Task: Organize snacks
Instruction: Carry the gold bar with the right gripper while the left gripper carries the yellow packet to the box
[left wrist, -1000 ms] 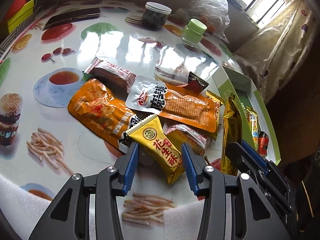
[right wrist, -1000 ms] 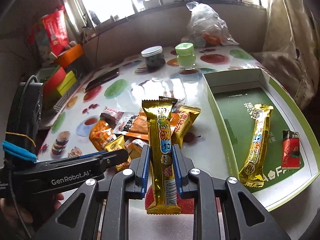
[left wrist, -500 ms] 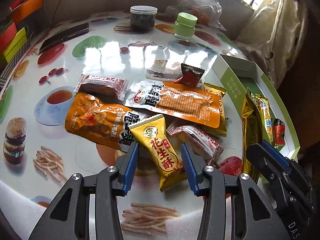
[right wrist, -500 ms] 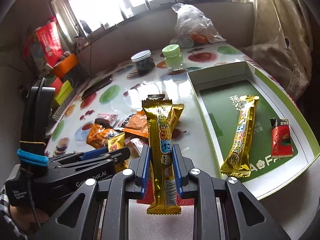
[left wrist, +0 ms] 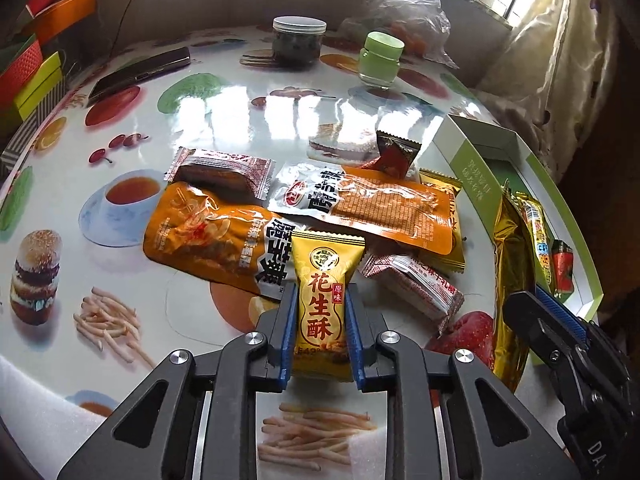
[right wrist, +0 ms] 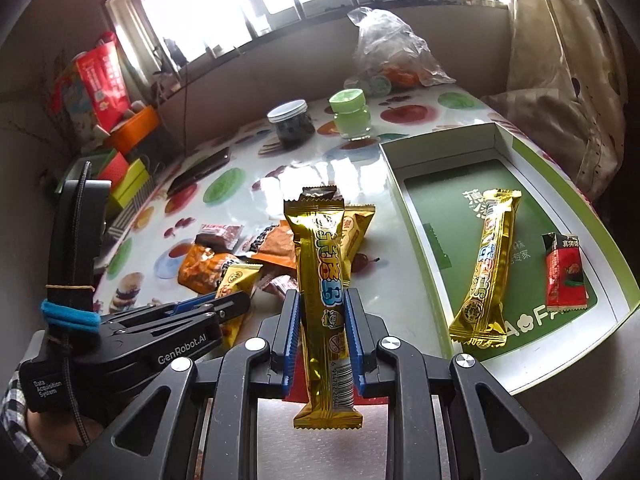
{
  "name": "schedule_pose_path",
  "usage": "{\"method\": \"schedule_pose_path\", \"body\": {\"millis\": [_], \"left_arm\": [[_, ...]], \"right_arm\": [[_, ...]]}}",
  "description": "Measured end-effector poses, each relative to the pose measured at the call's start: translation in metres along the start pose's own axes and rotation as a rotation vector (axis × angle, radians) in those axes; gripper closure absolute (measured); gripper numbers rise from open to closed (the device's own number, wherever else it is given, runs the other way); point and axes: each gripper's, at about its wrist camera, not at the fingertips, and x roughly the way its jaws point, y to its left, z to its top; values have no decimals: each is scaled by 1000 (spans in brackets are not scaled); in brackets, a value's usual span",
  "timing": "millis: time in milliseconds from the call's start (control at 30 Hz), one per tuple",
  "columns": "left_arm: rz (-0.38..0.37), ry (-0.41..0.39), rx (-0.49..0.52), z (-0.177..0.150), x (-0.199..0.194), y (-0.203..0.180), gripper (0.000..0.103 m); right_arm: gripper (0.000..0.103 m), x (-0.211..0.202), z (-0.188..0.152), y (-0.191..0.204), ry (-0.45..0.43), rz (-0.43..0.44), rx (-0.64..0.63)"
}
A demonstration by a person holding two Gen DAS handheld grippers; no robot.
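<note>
My left gripper is shut on a yellow peanut-candy packet at the near edge of the snack pile; the same gripper and packet show in the right wrist view. My right gripper is shut on a long gold snack bar, held upright above the table, left of the green box. The box holds another gold bar and a red packet. In the left wrist view the held gold bar and right gripper are at the right.
A dark jar, a green-lidded jar, a phone and a plastic bag stand at the table's far side. Coloured boxes sit at the far left. The table's foam-padded near edge is close.
My left gripper has closed on the yellow peanut-candy packet, which was lying between open jaws. The right gripper, still holding the gold bar, has shifted slightly toward the green box.
</note>
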Motion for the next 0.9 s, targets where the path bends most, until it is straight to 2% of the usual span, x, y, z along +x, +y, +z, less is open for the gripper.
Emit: {"method": "schedule_pose_path", "body": {"millis": [400, 900], "left_arm": [[-28, -28, -1, -1, -16, 3, 80], [-119, -108, 56, 23, -51, -20, 80]], "right_arm": [[82, -3, 1, 6, -5, -9, -6], [82, -33, 25, -6, -87, -50, 8]]}}
